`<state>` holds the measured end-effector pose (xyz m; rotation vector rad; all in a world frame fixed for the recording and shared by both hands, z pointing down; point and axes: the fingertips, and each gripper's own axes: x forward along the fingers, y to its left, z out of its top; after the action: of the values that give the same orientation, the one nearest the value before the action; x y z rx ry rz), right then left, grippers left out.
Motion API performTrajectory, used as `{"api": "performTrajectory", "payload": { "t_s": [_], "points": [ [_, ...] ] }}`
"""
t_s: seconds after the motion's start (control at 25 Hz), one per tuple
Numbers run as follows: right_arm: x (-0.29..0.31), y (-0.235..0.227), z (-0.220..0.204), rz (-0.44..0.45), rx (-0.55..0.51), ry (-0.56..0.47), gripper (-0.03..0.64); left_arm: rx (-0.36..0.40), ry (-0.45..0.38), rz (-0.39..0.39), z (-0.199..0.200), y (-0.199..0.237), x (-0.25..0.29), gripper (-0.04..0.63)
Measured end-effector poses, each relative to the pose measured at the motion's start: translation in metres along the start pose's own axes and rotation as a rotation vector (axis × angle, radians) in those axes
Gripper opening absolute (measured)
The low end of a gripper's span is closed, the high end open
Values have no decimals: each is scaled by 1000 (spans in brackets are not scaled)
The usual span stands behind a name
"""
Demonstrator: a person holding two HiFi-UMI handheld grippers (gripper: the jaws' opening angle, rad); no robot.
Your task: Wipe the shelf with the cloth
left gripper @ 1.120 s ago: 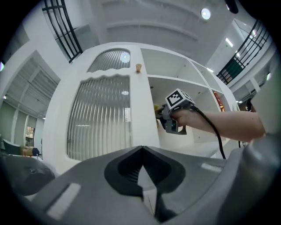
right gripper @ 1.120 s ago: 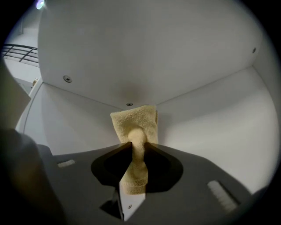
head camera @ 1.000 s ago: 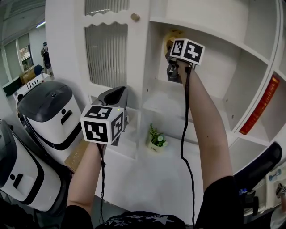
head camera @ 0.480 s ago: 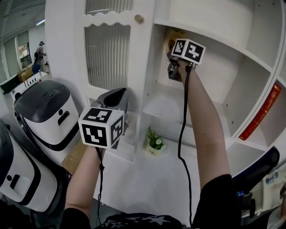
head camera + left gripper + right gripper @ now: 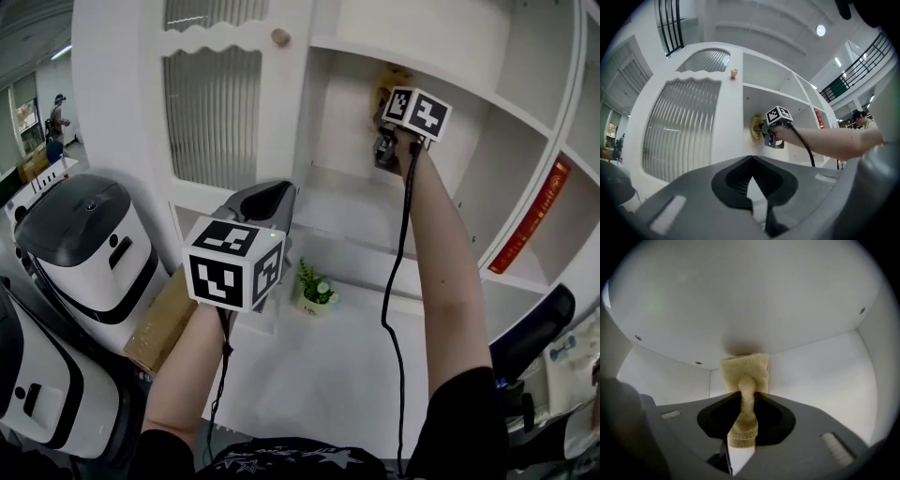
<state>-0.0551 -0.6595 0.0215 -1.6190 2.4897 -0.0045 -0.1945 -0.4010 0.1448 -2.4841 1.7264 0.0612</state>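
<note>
A yellow cloth (image 5: 745, 369) is folded and pinched in my right gripper (image 5: 746, 393), which is shut on it. Its top presses against the white panel in the upper back corner of the shelf compartment (image 5: 740, 296). In the head view the right gripper (image 5: 386, 96) is raised high into that compartment, with the cloth (image 5: 390, 75) just above its marker cube. The left gripper view shows the same cloth (image 5: 755, 127) against the compartment's left wall. My left gripper (image 5: 272, 197) hangs lower, in front of the cabinet, with its jaws shut on nothing (image 5: 751, 157).
A ribbed-glass cabinet door (image 5: 216, 103) with a knob (image 5: 279, 37) stands left of the compartment. A small potted plant (image 5: 314, 289) sits on the lower ledge. White-and-black machines (image 5: 84, 234) and a cardboard box (image 5: 164, 319) are at the left. A red strip (image 5: 534, 220) marks the right shelf.
The right gripper has stayed up in the compartment with the cloth, shifting slightly to the right. The head view has swung, and the left gripper sits a little nearer the cabinet.
</note>
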Motion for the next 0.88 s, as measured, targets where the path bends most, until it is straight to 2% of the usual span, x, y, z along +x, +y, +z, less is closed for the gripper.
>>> {"api": "performTrajectory", "payload": {
  "t_s": [0.12,0.36,0.56,0.68,0.88],
  "points": [
    [-15,-27,7,-55,-11,-11,117,-12,-3,-77,3,-24,10,2],
    [-41,-82,23,-167,-14,-52,117,-4,17,-164,-5,-52,36,2],
    [-69,-128,30,-287,-86,-48,117,-23,-2,-228,-1,-72,56,2],
    [-81,-149,29,-344,-125,-36,117,-29,-9,-238,2,-79,64,2],
    [-98,-178,28,-425,-59,-47,112,-17,4,-240,-5,-87,70,2]
  ]
}}
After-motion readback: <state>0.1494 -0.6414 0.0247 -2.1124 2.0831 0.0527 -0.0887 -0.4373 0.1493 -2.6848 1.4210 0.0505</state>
